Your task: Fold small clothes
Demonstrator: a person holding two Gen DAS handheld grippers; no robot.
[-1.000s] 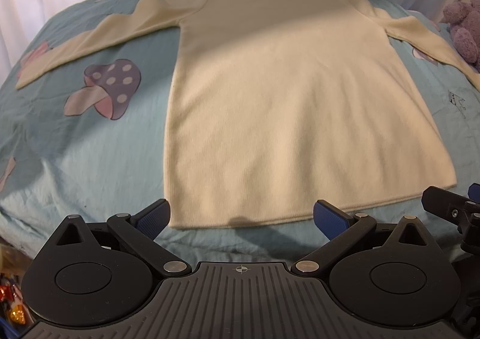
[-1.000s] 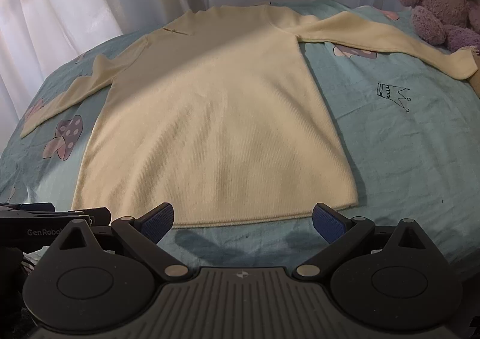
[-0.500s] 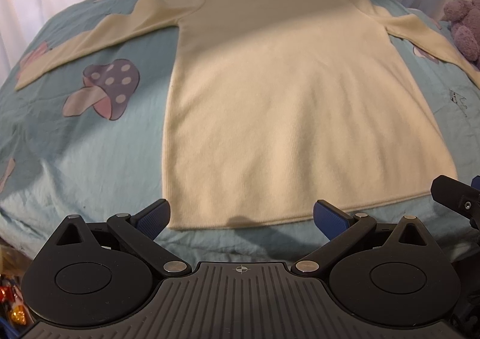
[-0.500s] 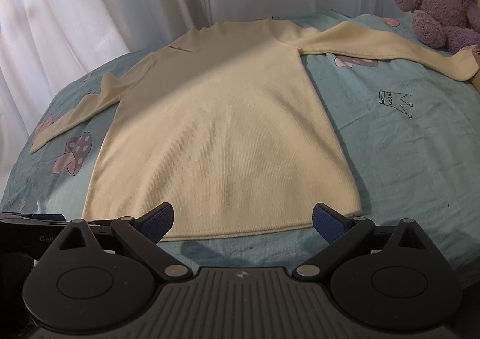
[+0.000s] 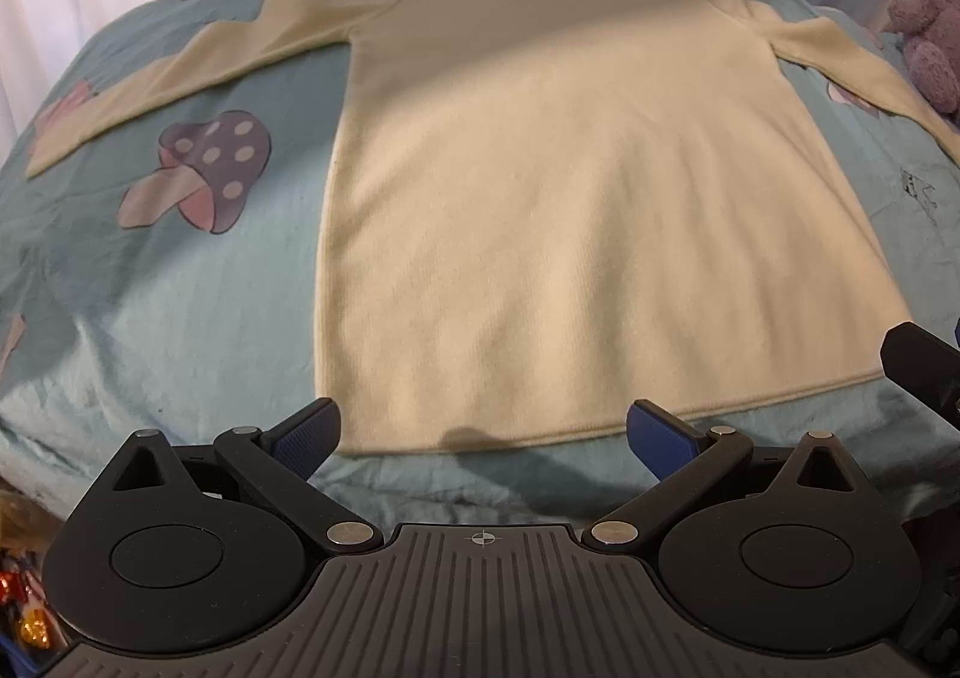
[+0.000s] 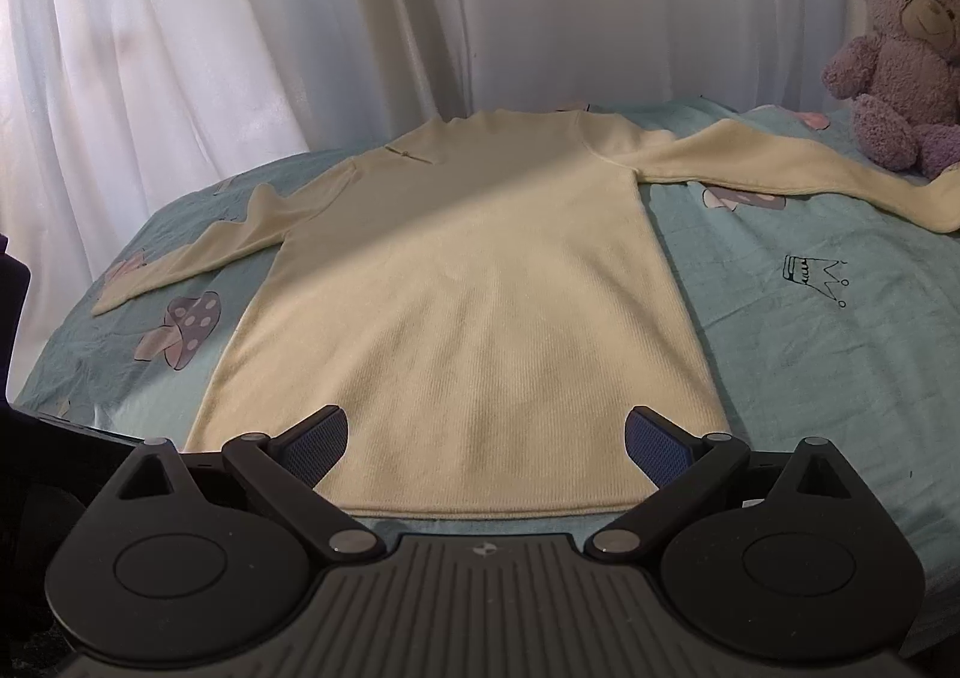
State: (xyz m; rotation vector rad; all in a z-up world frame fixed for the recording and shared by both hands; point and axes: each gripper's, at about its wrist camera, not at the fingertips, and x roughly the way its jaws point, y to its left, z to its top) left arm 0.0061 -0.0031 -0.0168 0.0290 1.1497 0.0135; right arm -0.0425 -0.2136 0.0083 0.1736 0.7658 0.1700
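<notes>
A cream long-sleeved knit sweater [image 5: 576,198] lies flat on the teal bed sheet, hem toward me, both sleeves spread out; it also shows in the right wrist view [image 6: 480,306]. My left gripper [image 5: 483,432] is open and empty, hovering just before the hem's left part. My right gripper [image 6: 486,441] is open and empty, over the hem's right part. The right gripper's black body [image 5: 918,366] shows at the right edge of the left wrist view.
The teal bed sheet [image 5: 150,318] has a mushroom print [image 5: 204,168] left of the sweater. A purple teddy bear [image 6: 900,60] sits at the back right by the right sleeve end. White curtains [image 6: 240,48] hang behind the bed.
My right gripper has risen and tilted up, so more curtain and the teddy show. My left gripper has edged slightly forward toward the hem.
</notes>
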